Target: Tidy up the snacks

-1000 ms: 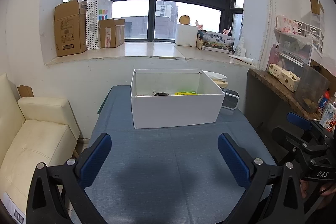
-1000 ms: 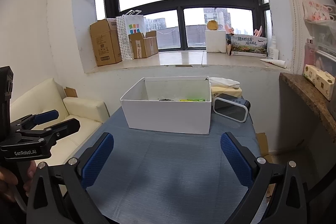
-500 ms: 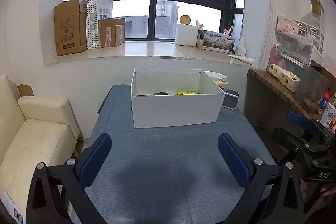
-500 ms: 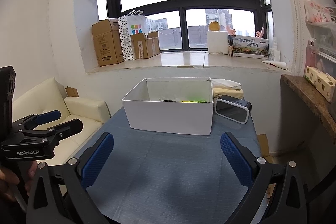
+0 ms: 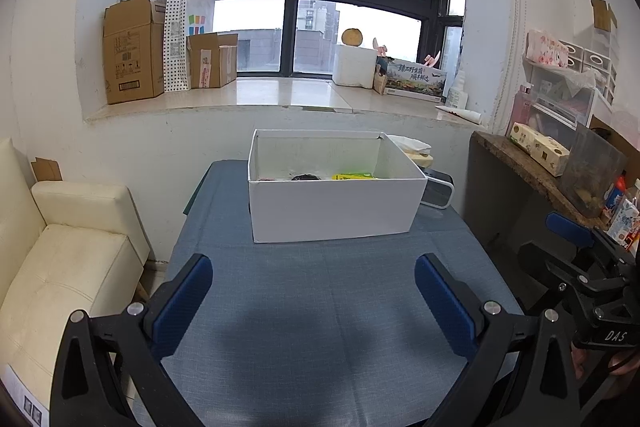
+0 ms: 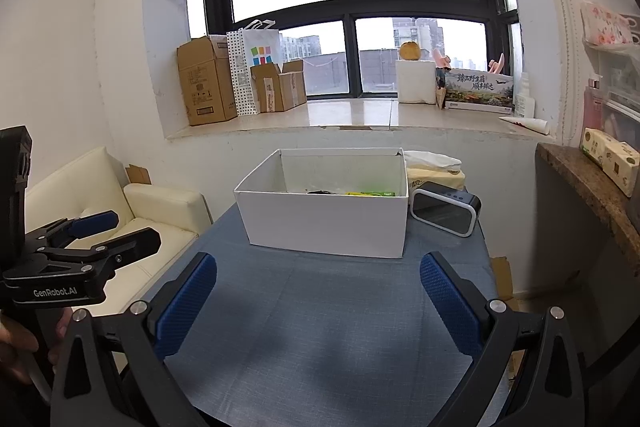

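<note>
Both tools, left [image 5: 312, 291] and right [image 6: 318, 285], hover spread and empty over the bare desk [image 5: 320, 307]; snacks [image 5: 354, 176] lie in the box [image 5: 336, 211] at the far edge, so likely next is reaching in.

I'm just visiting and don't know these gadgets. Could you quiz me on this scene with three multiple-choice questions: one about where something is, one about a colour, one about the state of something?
1. Where does the small black speaker stand?
A. on the windowsill
B. on the table beside the white box
C. on the sofa

2. What colour are the pads on the fingers of the left gripper?
A. red
B. green
C. blue

3. How is the right gripper set?
A. open, holding nothing
B. shut on a snack
C. shut on the box rim

Answers:
1. B, it sits on the blue tablecloth close to the right wall of the white box.
2. C, both pads are plainly blue.
3. A, its fingers stand wide apart with only tablecloth between them.
</note>
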### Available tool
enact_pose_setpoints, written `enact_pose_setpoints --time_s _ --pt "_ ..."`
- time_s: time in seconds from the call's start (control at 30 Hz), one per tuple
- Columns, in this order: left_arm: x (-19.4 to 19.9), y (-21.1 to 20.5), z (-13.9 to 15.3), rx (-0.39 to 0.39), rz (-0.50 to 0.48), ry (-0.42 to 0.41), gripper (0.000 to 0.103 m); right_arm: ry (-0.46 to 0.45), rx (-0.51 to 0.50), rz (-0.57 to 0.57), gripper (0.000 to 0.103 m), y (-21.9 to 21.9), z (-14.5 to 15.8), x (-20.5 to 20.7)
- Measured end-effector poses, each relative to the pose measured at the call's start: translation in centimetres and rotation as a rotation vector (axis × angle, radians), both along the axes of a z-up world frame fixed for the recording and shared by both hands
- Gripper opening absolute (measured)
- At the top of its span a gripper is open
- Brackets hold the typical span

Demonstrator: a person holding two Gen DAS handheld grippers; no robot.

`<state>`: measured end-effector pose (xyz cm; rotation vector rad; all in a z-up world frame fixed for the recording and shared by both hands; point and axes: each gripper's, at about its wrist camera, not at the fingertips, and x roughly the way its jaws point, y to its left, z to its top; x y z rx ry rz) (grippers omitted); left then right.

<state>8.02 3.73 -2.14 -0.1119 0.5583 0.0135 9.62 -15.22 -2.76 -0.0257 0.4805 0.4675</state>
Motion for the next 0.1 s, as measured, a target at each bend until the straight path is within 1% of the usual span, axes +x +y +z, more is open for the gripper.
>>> enact_pose_setpoints --time_s 0.1 --pt "0.02 0.04 0.01 0.000 -0.006 -0.001 0.103 0.001 0.001 -0.002 0.103 -0.01 -0.01 -0.05"
